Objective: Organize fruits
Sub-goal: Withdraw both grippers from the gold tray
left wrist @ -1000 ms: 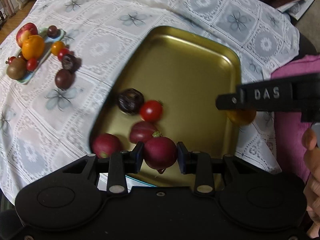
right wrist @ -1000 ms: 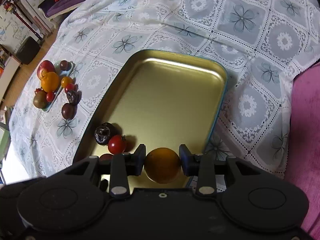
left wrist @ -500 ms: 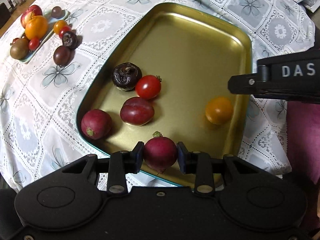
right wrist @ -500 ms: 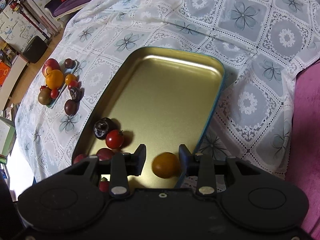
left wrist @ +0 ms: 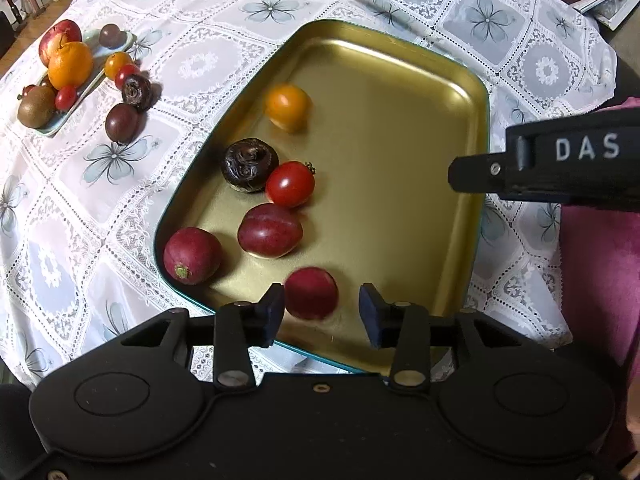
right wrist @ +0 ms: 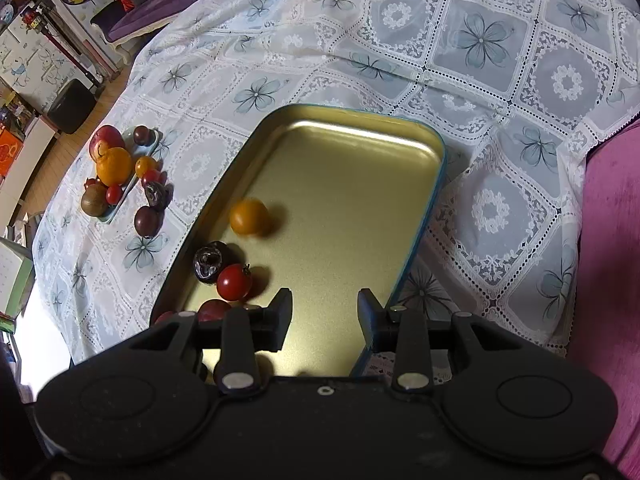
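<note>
A gold tray point(left wrist: 400, 128) lies on the lace tablecloth. In it are an orange tomato point(left wrist: 287, 106), a dark wrinkled fruit point(left wrist: 249, 164), a red tomato point(left wrist: 290, 184), a red plum point(left wrist: 269, 230) and a red radish point(left wrist: 191, 255). My left gripper point(left wrist: 321, 312) is open; a second red radish point(left wrist: 311, 293) lies blurred in the tray between its jaws, free of them. My right gripper point(right wrist: 323, 322) is open and empty over the tray's near end point(right wrist: 340, 184). The orange tomato point(right wrist: 249, 216) sits by the tray's left wall.
A small pale dish point(left wrist: 60, 120) at the far left holds an orange point(left wrist: 70, 65), an apple, a kiwi and small tomatoes. A dark plum point(left wrist: 122, 123) and another wrinkled fruit point(left wrist: 136, 91) lie on the cloth beside it. Pink fabric point(right wrist: 612, 240) borders the right.
My left gripper opened and let the red radish drop into the tray. My right gripper let go of the orange tomato, which rolled to the tray's far left side.
</note>
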`<state>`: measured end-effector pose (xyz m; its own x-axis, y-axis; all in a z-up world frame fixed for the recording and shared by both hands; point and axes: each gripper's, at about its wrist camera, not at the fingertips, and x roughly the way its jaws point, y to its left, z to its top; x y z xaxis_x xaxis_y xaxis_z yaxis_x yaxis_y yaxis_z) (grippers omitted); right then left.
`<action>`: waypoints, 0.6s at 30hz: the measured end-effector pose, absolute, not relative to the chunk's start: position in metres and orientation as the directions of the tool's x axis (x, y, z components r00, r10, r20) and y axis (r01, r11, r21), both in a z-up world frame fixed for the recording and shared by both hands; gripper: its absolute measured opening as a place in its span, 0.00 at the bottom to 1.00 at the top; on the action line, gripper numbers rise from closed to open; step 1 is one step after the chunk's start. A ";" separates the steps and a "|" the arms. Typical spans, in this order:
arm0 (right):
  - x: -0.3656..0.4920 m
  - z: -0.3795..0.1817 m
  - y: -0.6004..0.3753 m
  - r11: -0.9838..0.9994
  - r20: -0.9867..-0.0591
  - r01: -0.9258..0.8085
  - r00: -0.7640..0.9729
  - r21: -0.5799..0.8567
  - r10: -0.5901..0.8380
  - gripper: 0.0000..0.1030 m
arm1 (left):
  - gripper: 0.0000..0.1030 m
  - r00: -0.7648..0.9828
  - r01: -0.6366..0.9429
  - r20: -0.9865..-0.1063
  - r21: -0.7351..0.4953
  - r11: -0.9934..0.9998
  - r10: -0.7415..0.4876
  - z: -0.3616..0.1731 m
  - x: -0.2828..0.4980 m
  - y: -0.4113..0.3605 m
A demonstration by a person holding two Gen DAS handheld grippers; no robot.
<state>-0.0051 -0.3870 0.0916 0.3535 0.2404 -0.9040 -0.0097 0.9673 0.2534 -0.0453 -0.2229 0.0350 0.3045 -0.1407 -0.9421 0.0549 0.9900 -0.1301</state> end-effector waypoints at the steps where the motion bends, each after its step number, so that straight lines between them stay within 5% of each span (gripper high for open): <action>1: -0.005 0.091 -0.386 0.968 -0.905 -0.011 0.352 0.252 0.240 0.36 | 0.49 0.305 0.052 -0.942 -0.131 0.990 -0.141 0.036 -0.045 -0.222; 18: -0.012 0.080 -0.359 0.986 -0.923 -0.049 0.346 0.157 0.165 0.39 | 0.49 0.361 -0.051 -0.932 -0.055 0.997 -0.033 0.044 -0.048 -0.168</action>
